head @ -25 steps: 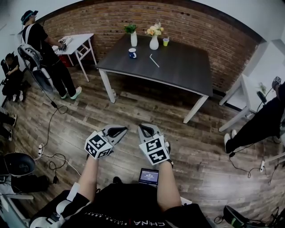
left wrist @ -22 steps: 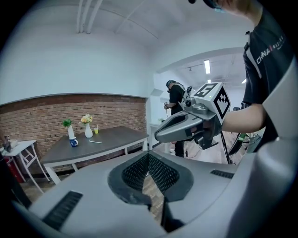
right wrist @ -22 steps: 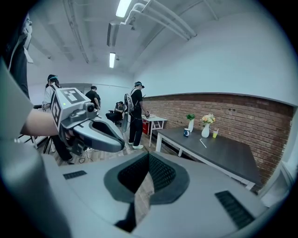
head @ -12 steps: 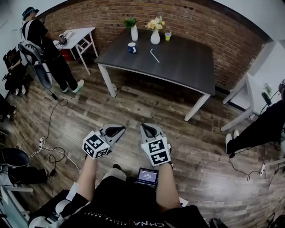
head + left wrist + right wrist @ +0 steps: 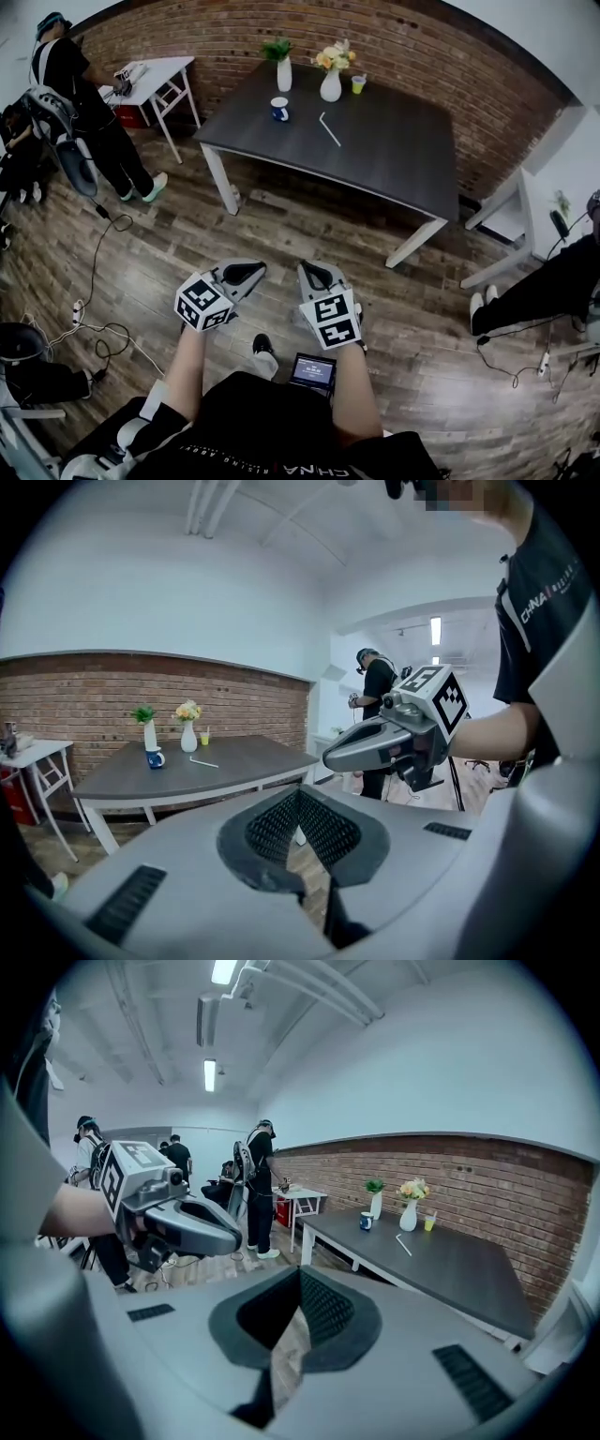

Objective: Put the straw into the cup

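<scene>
A white straw [image 5: 328, 129] lies flat on the dark table [image 5: 394, 159], far ahead of both grippers. A blue and white mug [image 5: 279, 110] stands to its left, and a small yellow-green cup [image 5: 359, 83] stands near the brick wall. My left gripper [image 5: 249, 273] and right gripper [image 5: 314, 274] hang side by side over the wooden floor, both shut and empty. In the left gripper view the straw [image 5: 203, 763] and mug [image 5: 156, 758] show small beyond the jaws. The right gripper view shows the straw [image 5: 403, 1245] and mug [image 5: 367, 1222] too.
Two white vases with plants [image 5: 284, 73] [image 5: 331, 84] stand at the table's back edge. People stand by a small white table [image 5: 141, 75] at the left. Cables [image 5: 94, 281] run over the floor there. Another white table [image 5: 525, 202] and a person's legs are at the right.
The whole view has shifted a little toward the dark table, and a shoe now shows below the grippers. Both grippers keep the same pose, still shut.
</scene>
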The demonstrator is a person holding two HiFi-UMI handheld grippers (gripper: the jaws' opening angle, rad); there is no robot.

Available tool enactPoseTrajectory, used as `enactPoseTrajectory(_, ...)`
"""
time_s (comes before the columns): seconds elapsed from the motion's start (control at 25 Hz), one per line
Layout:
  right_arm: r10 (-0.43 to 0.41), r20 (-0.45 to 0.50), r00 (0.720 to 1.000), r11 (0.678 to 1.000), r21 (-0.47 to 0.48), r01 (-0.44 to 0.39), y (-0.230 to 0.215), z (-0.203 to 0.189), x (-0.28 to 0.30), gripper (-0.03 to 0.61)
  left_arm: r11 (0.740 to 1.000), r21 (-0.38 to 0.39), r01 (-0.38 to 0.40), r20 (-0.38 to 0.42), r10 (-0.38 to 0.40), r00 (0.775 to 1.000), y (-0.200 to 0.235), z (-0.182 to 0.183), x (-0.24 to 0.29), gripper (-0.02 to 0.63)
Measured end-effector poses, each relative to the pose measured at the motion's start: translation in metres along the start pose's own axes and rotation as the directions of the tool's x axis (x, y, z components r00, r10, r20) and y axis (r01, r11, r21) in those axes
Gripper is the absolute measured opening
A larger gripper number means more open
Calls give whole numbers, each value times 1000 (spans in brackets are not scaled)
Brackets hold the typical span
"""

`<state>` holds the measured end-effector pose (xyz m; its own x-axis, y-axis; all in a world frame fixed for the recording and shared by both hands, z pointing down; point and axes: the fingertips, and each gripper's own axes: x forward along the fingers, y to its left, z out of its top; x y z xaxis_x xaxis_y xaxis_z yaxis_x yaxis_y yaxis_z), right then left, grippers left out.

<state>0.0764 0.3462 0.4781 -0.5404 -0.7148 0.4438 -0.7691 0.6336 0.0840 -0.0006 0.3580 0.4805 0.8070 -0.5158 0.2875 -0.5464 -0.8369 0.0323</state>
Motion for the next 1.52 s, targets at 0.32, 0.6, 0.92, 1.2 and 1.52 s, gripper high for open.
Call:
enactPoseTrajectory(0.32, -40, -34, 999, 999, -17, 39, -16, 41, 73, 6, 999, 10, 35, 22, -35, 999, 88, 13, 4, 3)
enactPoseTrajectory(0.6, -50, -93, 994, 999, -20, 48, -26, 43, 113, 6, 998, -13, 67, 12, -67, 998, 128, 4, 18, 3)
enactPoseTrajectory(0.92, -27, -88, 996, 1000, -1, 27, -67, 49, 158, 6, 997, -29, 72, -1, -72, 997, 169, 2, 57, 3)
enactPoseTrajectory(1.2, -9, -75, 997, 1000, 2, 9, -148, 71, 205, 6, 999, 0, 44, -2, -44, 999, 234, 35, 112, 3)
enactPoseTrajectory(1.52, 48, -83, 995, 999, 17, -47, -214, 89, 245, 6, 996, -30, 79, 30, -78, 997, 276, 73, 178, 3)
